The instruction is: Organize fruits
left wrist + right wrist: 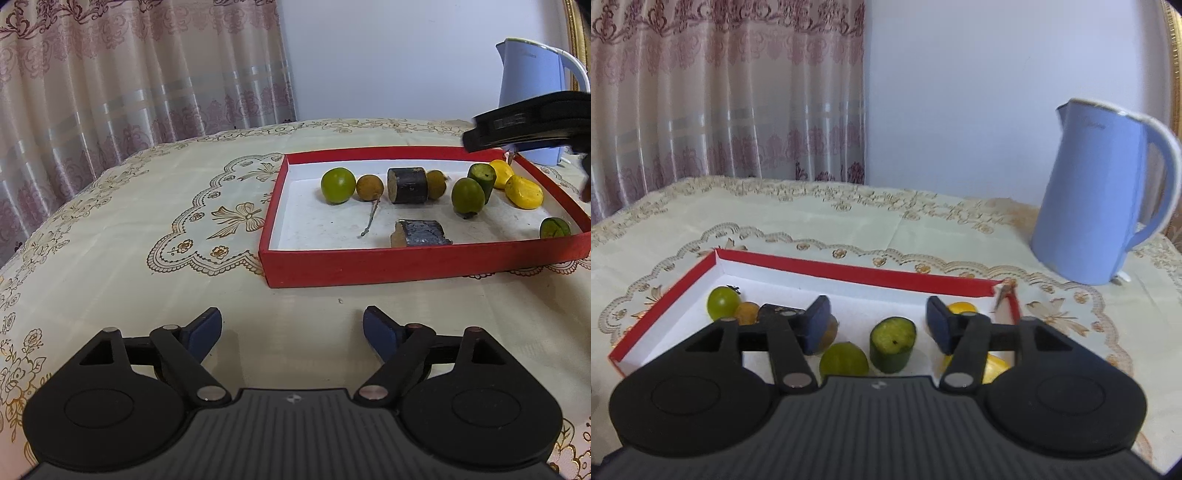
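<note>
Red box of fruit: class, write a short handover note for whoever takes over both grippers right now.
Left gripper: open, empty, above the tablecloth in front of the red box.
Right gripper: open, holding nothing, over the box; a cut green piece stands between its fingers, untouched.
In the box: green fruits, brown round fruits, two dark cut pieces, yellow fruits, a loose stem.
Done: all visible fruit is in the box.
Left: possibly grouping by kind; they still lie mixed.

tray (424,264): matt red card | tablecloth (129,229): smooth, gold-printed | kettle (1097,199): smooth blue plastic | curtain (110,74): sheer cloth
</note>
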{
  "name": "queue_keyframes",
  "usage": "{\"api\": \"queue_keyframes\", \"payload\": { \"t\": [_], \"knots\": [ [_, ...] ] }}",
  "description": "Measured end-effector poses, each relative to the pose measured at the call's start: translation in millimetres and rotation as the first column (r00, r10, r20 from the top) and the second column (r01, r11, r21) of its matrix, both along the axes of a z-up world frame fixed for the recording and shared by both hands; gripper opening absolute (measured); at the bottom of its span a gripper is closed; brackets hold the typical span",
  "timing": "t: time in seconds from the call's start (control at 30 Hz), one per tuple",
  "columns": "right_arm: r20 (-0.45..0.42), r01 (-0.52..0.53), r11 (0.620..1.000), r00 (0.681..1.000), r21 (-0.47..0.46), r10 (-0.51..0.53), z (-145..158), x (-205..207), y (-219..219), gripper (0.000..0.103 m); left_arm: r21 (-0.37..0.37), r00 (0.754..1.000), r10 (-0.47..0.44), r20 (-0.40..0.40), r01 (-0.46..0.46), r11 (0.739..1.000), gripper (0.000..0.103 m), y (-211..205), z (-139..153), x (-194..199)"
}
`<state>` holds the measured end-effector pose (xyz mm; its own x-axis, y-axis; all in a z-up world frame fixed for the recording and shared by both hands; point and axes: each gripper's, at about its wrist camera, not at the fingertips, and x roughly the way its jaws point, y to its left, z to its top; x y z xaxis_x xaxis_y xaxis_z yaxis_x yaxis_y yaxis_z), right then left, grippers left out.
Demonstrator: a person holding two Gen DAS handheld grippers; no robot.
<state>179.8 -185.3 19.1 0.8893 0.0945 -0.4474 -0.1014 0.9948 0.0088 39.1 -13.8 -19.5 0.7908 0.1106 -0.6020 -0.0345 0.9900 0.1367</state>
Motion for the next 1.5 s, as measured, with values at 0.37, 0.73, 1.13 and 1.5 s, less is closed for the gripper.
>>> {"api": "queue_keyframes", "payload": {
  "t": [0.37,0.73,1.13,1.5],
  "knots": [
    [0.084,0.01,0.998,0.996,0.058,-0.015,6.0,-87.0,-22.7,0.093,-0.035,1.0,0.013,-0.011,-0.013,0.999,0.086,5.7,-0.4,0.7],
    [0.075,0.018,0.999,0.997,0.034,-0.02,-11.4,-135.7,-19.7,0.103,0.004,1.0,0.021,-0.006,-0.021,1.0,0.087,-0.3,1.0,0.4],
    [-0.074,-0.065,0.991,0.996,-0.12,0.056,-40.9,-127.8,12.2,0.103,0.007,0.999,0.002,0.038,-0.002,1.0,0.087,-8.0,18.6,-3.0],
    [-0.142,-0.048,0.987,0.99,-0.15,0.027,-54.5,-113.6,5.3,0.103,0.001,0.997,-0.024,0.076,0.024,1.0,0.087,-16.5,33.6,5.6]
  ]
}}
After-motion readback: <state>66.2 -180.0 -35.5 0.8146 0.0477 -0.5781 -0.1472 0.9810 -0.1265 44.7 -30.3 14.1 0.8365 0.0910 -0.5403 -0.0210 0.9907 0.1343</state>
